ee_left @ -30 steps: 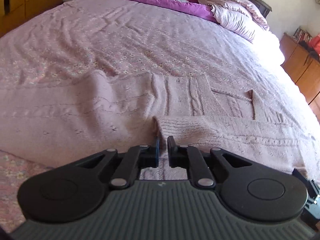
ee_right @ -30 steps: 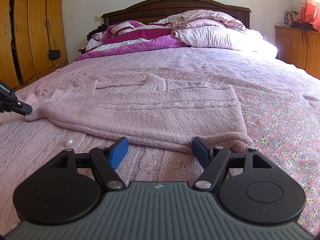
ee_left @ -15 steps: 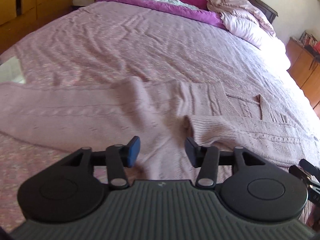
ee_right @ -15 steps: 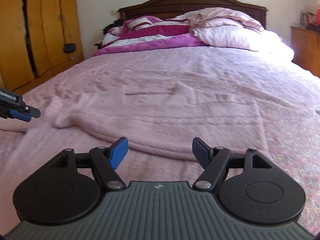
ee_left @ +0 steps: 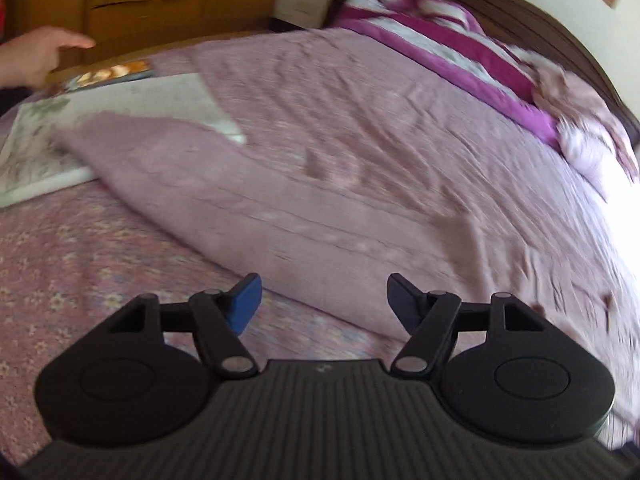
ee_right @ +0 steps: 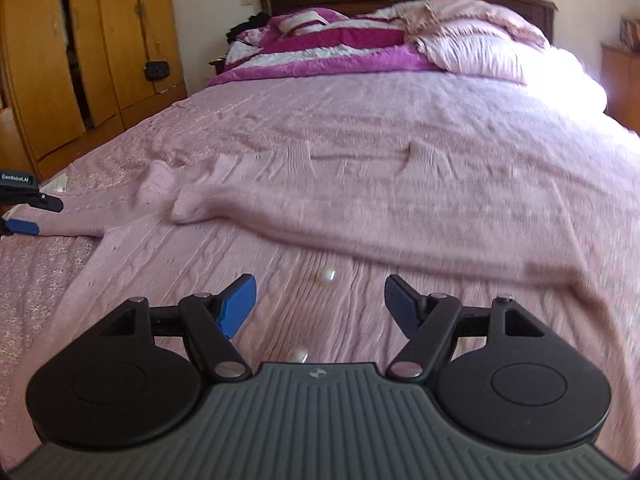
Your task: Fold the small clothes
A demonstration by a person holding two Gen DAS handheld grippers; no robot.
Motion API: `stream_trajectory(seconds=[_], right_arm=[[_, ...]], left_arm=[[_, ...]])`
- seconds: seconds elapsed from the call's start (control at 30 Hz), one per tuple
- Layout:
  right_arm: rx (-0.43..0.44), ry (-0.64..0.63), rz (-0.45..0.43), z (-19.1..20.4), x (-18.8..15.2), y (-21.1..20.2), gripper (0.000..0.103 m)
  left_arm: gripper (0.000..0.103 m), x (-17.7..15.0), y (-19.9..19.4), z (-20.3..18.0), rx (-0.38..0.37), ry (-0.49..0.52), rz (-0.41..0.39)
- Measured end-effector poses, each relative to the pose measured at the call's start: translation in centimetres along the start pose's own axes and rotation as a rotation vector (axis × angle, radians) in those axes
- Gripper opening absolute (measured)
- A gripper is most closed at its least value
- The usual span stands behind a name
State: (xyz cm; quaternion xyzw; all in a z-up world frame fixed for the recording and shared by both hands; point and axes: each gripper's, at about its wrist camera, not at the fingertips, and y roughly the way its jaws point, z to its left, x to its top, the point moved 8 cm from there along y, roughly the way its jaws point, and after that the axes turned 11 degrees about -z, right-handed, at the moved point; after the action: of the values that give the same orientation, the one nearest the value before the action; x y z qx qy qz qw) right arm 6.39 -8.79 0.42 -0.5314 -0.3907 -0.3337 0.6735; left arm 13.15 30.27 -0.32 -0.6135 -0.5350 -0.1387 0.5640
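Note:
A pale pink knitted cardigan [ee_right: 360, 216] lies spread on the pink floral bedspread [ee_right: 360, 108], with one sleeve [ee_right: 304, 216] folded across its body. The other sleeve [ee_left: 224, 184] stretches left in the left wrist view. My left gripper [ee_left: 322, 300] is open and empty, just short of that sleeve's lower edge; it also shows at the left edge of the right wrist view [ee_right: 28, 212]. My right gripper [ee_right: 320, 300] is open and empty above the cardigan's front, over two pearl buttons [ee_right: 326, 275].
A white floral printed sheet or mat [ee_left: 108, 120] lies under the sleeve end at the left. A person's hand [ee_left: 36, 54] shows at the far left. Pillows and a magenta quilt [ee_right: 340, 46] lie at the headboard. Wooden wardrobes [ee_right: 80, 48] stand left of the bed.
My left gripper opened, let go of the folded sleeve's cuff, and swung left toward the other sleeve. My right gripper stayed open and shifted left over the cardigan's front.

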Motion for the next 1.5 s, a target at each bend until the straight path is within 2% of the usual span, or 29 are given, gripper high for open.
stream_trajectory(seconds=[0.13, 0.3, 0.43, 0.6, 0.73, 1.07, 1.1, 1.13, 1.17, 1.23, 1.33, 1.5], right_arm=[[-0.065, 0.046, 0.039, -0.4, -2.3, 0.7, 0.077], [-0.115, 0.141, -0.034, -1.2, -3.3, 0.8, 0.078], [-0.121, 0.187, -0.074, -1.3, -3.4, 1.2, 0.088], [-0.153, 0.220, -0.105, -1.2, -3.5, 1.7, 0.096], [-0.144, 0.137, -0.087, -0.3, -3.8, 2.4, 0.103], [-0.130, 0.117, -0.112, -0.4, -4.1, 2.5, 0.103], [-0.128, 0.116, -0.115, -0.5, -4.2, 2.5, 0.103], [-0.128, 0.115, -0.117, -0.5, -4.2, 2.5, 0.103], [-0.127, 0.114, -0.118, -0.5, -4.2, 2.4, 0.103], [-0.127, 0.114, -0.117, -0.5, -4.2, 2.4, 0.103], [-0.128, 0.113, -0.112, -0.4, -4.2, 2.3, 0.103], [-0.126, 0.118, -0.106, -0.5, -4.1, 2.2, 0.103]], left_arm=[[0.071, 0.0, 1.0, 1.6, -0.021, -0.110, 0.008], [0.071, 0.3, 2.7, 3.0, -0.074, -0.145, 0.011], [0.071, 0.9, 3.6, 3.6, -0.106, -0.186, -0.009], [0.071, 1.2, 4.6, 4.3, -0.142, -0.252, -0.020], [0.071, 1.4, 5.1, 4.4, -0.162, -0.264, -0.031], [0.069, 1.4, 5.3, 4.0, -0.163, -0.215, -0.076], [0.067, 1.4, 5.4, 4.0, -0.162, -0.215, -0.077], [0.055, 1.5, 5.4, 4.0, -0.152, -0.210, -0.078], [0.033, 1.6, 5.5, 4.1, -0.137, -0.203, -0.075], [0.012, 1.5, 5.8, 4.4, -0.147, -0.216, -0.060], [0.010, 1.6, 5.5, 4.2, -0.232, -0.258, -0.064], [0.009, 3.0, 3.6, 2.6, -0.294, -0.229, -0.128]])
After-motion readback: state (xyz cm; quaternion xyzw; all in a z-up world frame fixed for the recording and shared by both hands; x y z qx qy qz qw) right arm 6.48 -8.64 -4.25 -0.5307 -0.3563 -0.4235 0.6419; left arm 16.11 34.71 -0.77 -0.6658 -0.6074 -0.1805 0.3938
